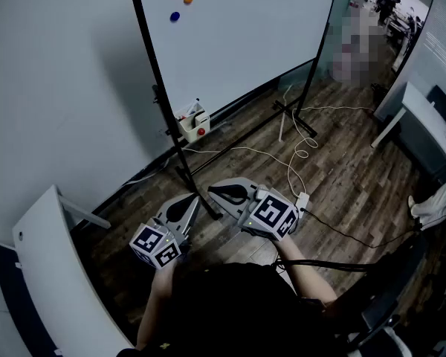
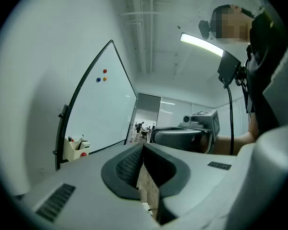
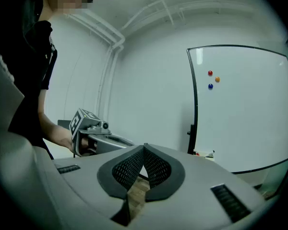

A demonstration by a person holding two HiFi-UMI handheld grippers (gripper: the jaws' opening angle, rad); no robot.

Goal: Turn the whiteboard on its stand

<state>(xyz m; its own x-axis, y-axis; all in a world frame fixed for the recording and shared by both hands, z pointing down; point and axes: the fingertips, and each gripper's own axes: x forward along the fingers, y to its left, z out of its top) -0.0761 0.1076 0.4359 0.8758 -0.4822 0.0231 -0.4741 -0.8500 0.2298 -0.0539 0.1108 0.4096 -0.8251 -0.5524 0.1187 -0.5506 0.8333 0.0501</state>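
Observation:
The whiteboard [image 1: 238, 28] stands on a black stand [image 1: 167, 125] against the grey wall, with red, orange and blue magnets near its top left. A white marker box [image 1: 194, 122] hangs at its lower left corner. My left gripper [image 1: 187, 207] is shut and holds nothing. It hovers low over the wooden floor in front of the stand's left foot. My right gripper [image 1: 224, 193] is shut and holds nothing, just to the right of the left one. Both are apart from the board. The whiteboard [image 2: 103, 111] shows ahead in the left gripper view, and the whiteboard [image 3: 245, 114] at right in the right gripper view.
A curved white table [image 1: 56, 281] stands at the near left. A white cable [image 1: 297, 151] and a power strip [image 1: 302, 200] lie on the floor beside the stand's right foot [image 1: 305, 125]. Another white table [image 1: 424, 117] and a dark chair [image 1: 390, 311] are at right.

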